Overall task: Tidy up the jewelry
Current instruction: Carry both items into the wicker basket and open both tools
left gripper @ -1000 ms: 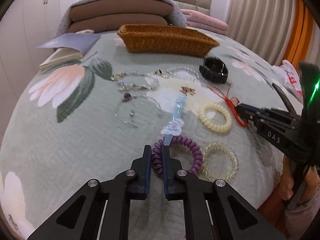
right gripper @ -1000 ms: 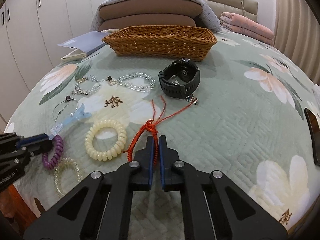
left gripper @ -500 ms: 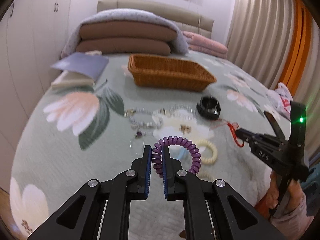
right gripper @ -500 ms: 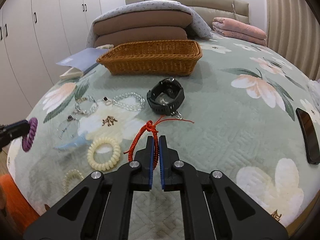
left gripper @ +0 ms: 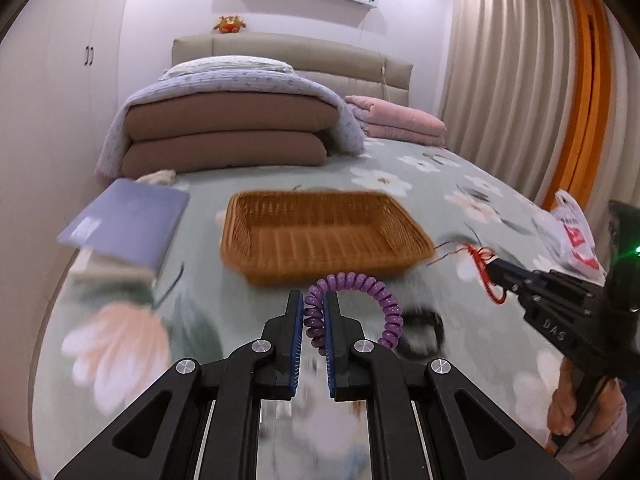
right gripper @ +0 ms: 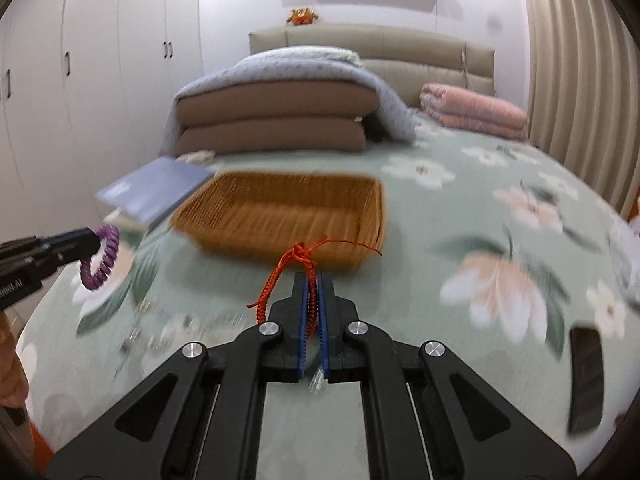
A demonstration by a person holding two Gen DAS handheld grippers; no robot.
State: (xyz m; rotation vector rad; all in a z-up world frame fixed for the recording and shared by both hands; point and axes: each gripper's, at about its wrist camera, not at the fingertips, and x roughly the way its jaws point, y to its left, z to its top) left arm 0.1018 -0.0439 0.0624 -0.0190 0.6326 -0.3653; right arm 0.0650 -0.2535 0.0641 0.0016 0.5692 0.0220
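Purple coil — left gripper aloft

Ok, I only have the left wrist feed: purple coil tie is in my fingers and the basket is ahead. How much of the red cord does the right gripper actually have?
Observer: The right gripper is shut on the red cord; its knot sticks out past the fingertips and a loop hangs to the left.
Operator: Anything on the bed to the right of that gripper?
Observer: Yes, a dark phone lies flat on the quilt near the right edge.
Operator: And does my coil tie hang clear?
Observer: From the right wrist view the purple coil tie hangs from the left gripper above the quilt, left of the basket.
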